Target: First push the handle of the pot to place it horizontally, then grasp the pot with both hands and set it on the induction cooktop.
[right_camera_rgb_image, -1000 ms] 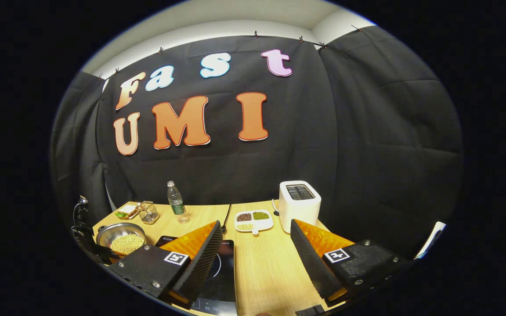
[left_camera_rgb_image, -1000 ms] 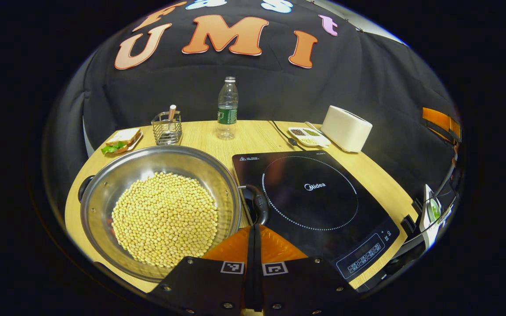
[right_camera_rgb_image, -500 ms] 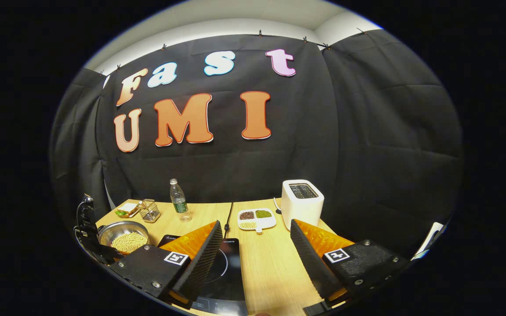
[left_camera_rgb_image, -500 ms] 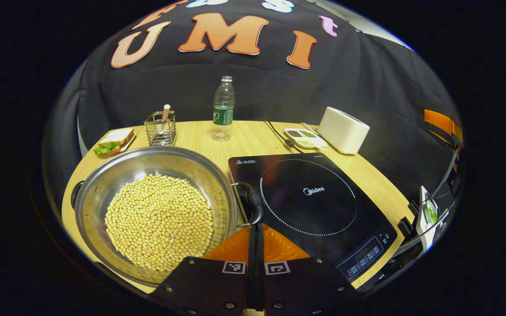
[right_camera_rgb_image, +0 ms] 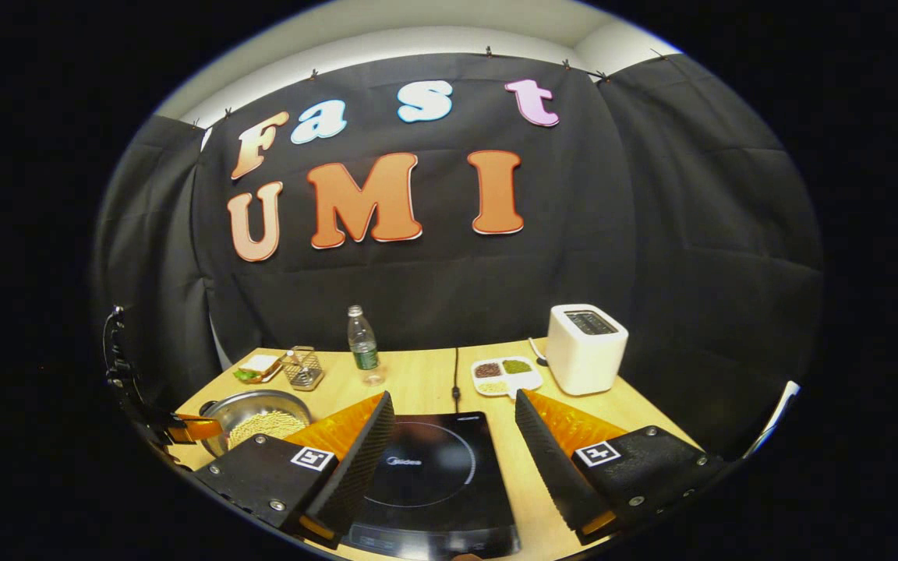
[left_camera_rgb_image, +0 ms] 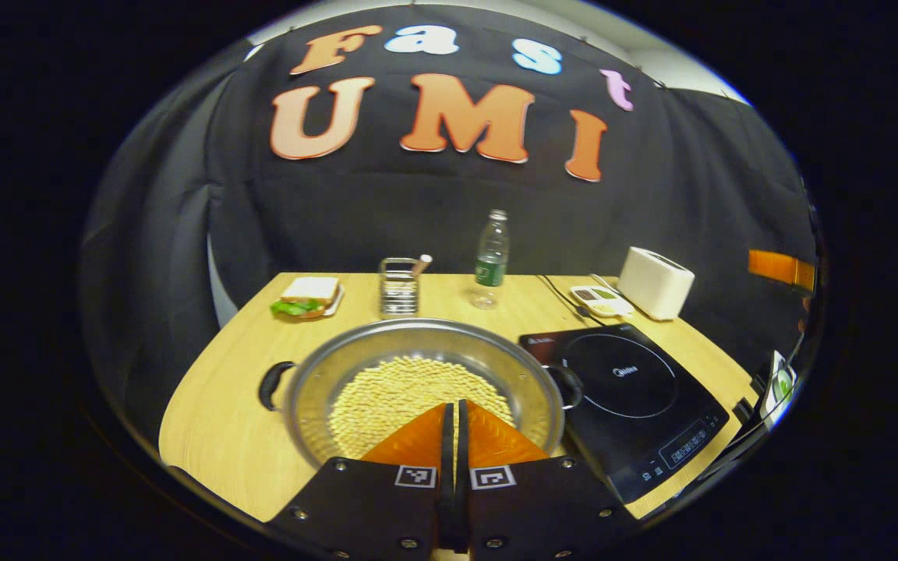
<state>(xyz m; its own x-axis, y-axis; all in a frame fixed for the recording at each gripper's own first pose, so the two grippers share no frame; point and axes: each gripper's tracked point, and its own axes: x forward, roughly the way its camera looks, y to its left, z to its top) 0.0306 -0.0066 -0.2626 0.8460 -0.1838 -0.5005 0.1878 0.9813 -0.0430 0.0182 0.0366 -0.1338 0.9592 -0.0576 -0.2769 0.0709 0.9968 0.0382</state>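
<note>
A steel pot (left_camera_rgb_image: 416, 330) full of soybeans (left_camera_rgb_image: 402, 389) sits on the wooden table, left of the black induction cooktop (left_camera_rgb_image: 628, 389). One of its dark handles (left_camera_rgb_image: 271, 384) points left and the other handle (left_camera_rgb_image: 570, 383) points right, touching the cooktop's edge. My left gripper (left_camera_rgb_image: 453, 405) is shut and empty, its tips over the pot's near rim. In the right gripper view, my right gripper (right_camera_rgb_image: 453, 397) hangs open above the cooktop (right_camera_rgb_image: 426, 467). The pot (right_camera_rgb_image: 250, 399) lies at the far left there, with the left gripper (right_camera_rgb_image: 198, 427) beside it.
Along the back of the table stand a sandwich plate (left_camera_rgb_image: 305, 296), a wire basket (left_camera_rgb_image: 398, 287), a water bottle (left_camera_rgb_image: 490, 257), a divided dish (left_camera_rgb_image: 601, 300) and a white toaster (left_camera_rgb_image: 655, 282). A cable (right_camera_rgb_image: 455, 374) runs from the cooktop toward the wall.
My left gripper has pulled back from the pot's right handle and swung left, now centred on the pot. The right gripper has shifted left over the cooktop.
</note>
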